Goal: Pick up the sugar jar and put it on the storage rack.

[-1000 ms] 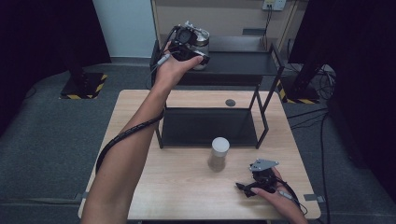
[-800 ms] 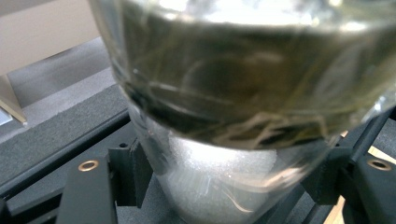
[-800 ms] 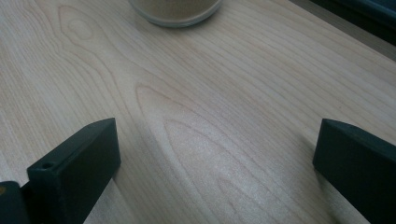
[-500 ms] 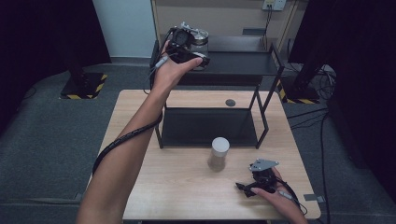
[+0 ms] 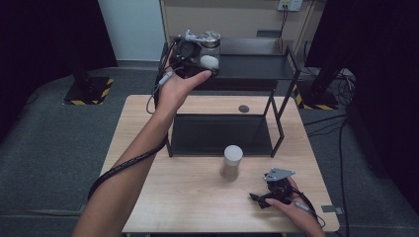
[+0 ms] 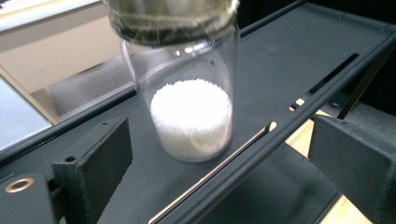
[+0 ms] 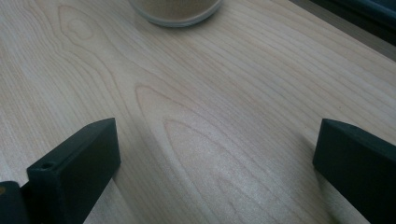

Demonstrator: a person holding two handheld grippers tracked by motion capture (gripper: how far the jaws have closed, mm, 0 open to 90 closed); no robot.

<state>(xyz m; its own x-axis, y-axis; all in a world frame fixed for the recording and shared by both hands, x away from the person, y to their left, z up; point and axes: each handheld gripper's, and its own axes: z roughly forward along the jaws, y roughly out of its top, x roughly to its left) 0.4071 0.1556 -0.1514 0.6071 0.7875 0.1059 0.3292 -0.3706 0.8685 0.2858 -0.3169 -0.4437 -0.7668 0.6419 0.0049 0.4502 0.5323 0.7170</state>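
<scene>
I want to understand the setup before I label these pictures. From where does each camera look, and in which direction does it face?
High view: sits above the person's side, faces forward and down on the table and black shelf; both forearms show, with left gripper and right gripper.
Left gripper view: rides the left gripper, faces the jar of white grains on the shelf top; its open jaws flank it.
Right gripper view: rides the right gripper, low over the table, faces the tan jar; open jaws.
Shared: both jars also show in the high view.
</scene>
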